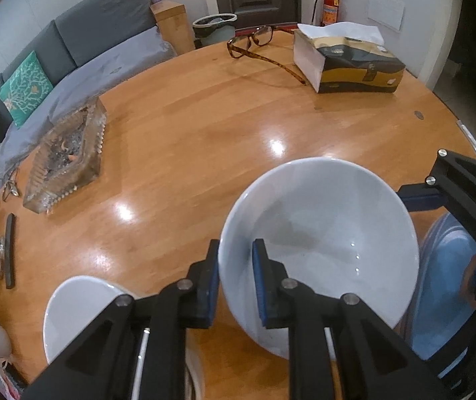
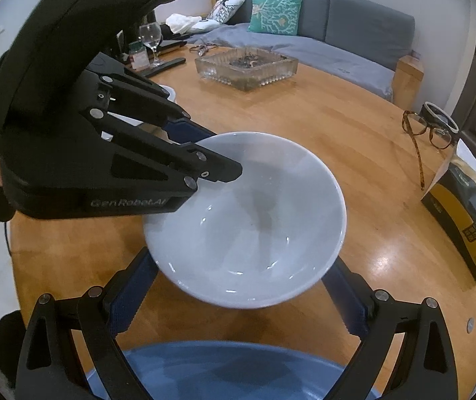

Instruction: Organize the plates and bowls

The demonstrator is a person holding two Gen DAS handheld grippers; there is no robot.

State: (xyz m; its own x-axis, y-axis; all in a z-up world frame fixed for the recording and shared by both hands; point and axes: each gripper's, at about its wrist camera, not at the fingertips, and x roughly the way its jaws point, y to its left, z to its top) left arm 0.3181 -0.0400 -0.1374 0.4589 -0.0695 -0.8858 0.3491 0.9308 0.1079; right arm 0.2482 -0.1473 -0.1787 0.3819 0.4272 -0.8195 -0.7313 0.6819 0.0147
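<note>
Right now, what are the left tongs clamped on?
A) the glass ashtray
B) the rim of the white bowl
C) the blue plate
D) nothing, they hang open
B: the left tongs pinch the near rim of the white bowl, one pad outside the wall and one inside, while the right tongs stand open around the bowl without pressing it.

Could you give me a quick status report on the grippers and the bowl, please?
Left gripper shut on white bowl rim. Right gripper open beneath it. Blue plate below; nothing blocking.
</note>
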